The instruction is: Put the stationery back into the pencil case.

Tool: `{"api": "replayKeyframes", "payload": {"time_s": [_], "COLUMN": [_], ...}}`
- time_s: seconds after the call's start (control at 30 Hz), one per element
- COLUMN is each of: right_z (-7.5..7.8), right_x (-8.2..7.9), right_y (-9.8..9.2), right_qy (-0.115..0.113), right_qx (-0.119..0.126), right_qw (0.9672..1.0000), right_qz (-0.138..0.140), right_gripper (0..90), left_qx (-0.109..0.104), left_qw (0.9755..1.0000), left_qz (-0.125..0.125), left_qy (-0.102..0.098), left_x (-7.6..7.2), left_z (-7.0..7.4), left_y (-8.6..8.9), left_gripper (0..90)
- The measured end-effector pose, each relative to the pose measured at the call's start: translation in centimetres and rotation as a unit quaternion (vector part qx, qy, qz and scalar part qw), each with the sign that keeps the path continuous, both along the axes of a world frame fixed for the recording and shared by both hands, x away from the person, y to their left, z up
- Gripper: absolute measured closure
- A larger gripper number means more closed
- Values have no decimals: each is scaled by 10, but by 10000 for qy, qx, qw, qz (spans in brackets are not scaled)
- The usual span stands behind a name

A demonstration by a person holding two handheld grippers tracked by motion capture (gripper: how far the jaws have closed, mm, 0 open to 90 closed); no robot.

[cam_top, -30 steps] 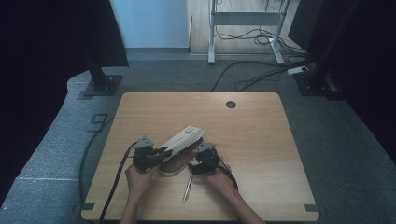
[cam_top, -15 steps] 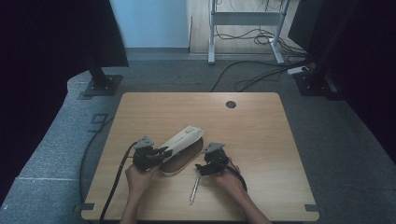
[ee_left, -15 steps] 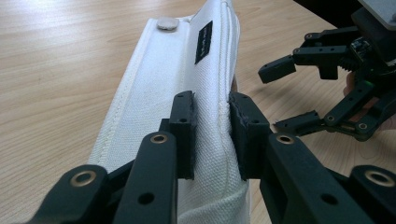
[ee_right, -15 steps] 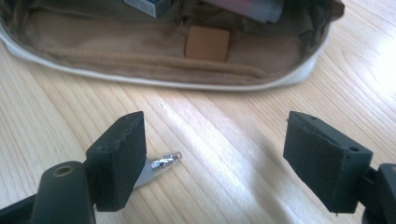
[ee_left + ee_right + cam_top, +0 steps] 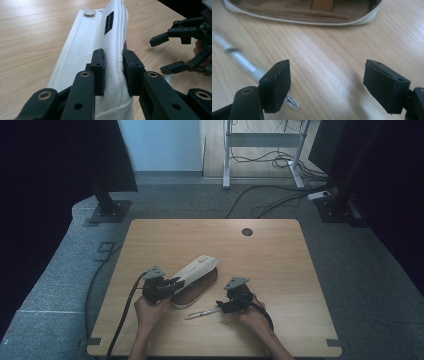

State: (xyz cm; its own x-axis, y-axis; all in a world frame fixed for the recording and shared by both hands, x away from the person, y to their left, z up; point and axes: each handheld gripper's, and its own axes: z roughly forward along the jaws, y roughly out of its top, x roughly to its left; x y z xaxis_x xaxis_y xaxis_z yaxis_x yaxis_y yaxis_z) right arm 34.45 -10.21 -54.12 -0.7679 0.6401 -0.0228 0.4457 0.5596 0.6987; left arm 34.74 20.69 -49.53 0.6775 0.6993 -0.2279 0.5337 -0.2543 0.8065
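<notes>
So the left gripper [image 5: 170, 283] has its jaws clamped tight on the flap [image 5: 100, 42] of a white canvas pencil case [image 5: 196, 274], pinching the fabric near the stitched edge and holding that flap lifted up at a slant. In the left gripper view you can see a metal snap button [image 5: 89, 12] near the far end of the flap and a little black label [image 5: 109, 22] sewn along it. The case sits on the wooden desk [image 5: 280, 265], toward the near-left part of it, and with the flap up the brown lining [image 5: 294, 10] inside is showing, along with a tan loop [image 5: 322, 4] across it.

The right gripper [image 5: 222, 306] is just to the right of the case, jaws spread wide with nothing between them, low over bare wood. In the right gripper view both pads are apart and all that's in the gap is desk. A silvery pen [image 5: 202, 313] lies on the desk in front of the case's near edge, not inside it, its one end right by the right gripper. In the right gripper view the pen [image 5: 242, 61] is blurry and passes behind the left-hand pad; can't tell if it's touching the pad or just close.

Both hands come in from the near edge, and there's a dark round grommet [image 5: 247, 231] further back on the desk, well apart from everything.
</notes>
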Motion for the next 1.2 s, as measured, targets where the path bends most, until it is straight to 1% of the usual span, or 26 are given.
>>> {"api": "replayKeyframes", "payload": {"time_s": [0.2, 0.3, 0.43, 0.5, 0.57, 0.63, 0.73, 0.77, 0.8, 0.87, 0.9, 1.0, 1.1, 1.2], "right_z": [-1, 2, 6, 6, 6, 5, 4, 4, 3, 3, 2, 1, 0, 1], "right_x": [-10, -15, -23, -26, -28, -29, -30, -30, -30, -30, -30, -29, -28, -28], "right_y": [-8, -11, -10, -7, -4, -1, 3, 4, 5, 8, 9, 12, 14, 13], "right_qy": [13, 22, 37, 62, 95, 172, 196, 209, 195, 264, 263, 308, 277, 247], "right_qx": [45, 144, 271, 311, 342, 346, 315, 294, 275, 224, 206, 188, 167, 106], "right_qw": [10000, 9999, 9992, 9985, 9976, 9970, 9959, 9951, 9950, 9939, 9934, 9925, 9922, 9911], "right_qz": [49, 92, 305, 443, 592, 677, 829, 918, 939, 1043, 1093, 1169, 1200, 1305], "right_gripper": [225, 256, 310, 331, 370, 406, 485, 505, 516, 553, 566, 609, 645, 733], "left_qx": [-4, -14, -12, 2, -1, -4, -7, -7, -7, -5, -7, -11, -15, -12], "left_qw": [10000, 10000, 10000, 10000, 10000, 10000, 10000, 10000, 10000, 10000, 10000, 10000, 10000, 10000], "left_qz": [-1, 7, 7, 2, 7, 10, 9, 8, 7, 4, 4, 2, 1, 2], "left_qy": [-1, -4, -6, -13, -15, -14, -16, -15, -12, -10, -11, -9, -7, -10], "left_x": [0, 0, 0, 0, 0, 0, 0, 0, 0, 0, 0, 0, 0, 0], "left_z": [0, 0, 0, 0, 0, 0, 0, 0, 0, 0, 0, 0, 0, -1], "left_y": [0, 0, 1, 1, 1, 1, 1, 1, 1, 1, 1, 1, 1, 1], "left_gripper": [726, 726, 727, 727, 727, 727, 727, 727, 727, 727, 726, 726, 726, 726]}}
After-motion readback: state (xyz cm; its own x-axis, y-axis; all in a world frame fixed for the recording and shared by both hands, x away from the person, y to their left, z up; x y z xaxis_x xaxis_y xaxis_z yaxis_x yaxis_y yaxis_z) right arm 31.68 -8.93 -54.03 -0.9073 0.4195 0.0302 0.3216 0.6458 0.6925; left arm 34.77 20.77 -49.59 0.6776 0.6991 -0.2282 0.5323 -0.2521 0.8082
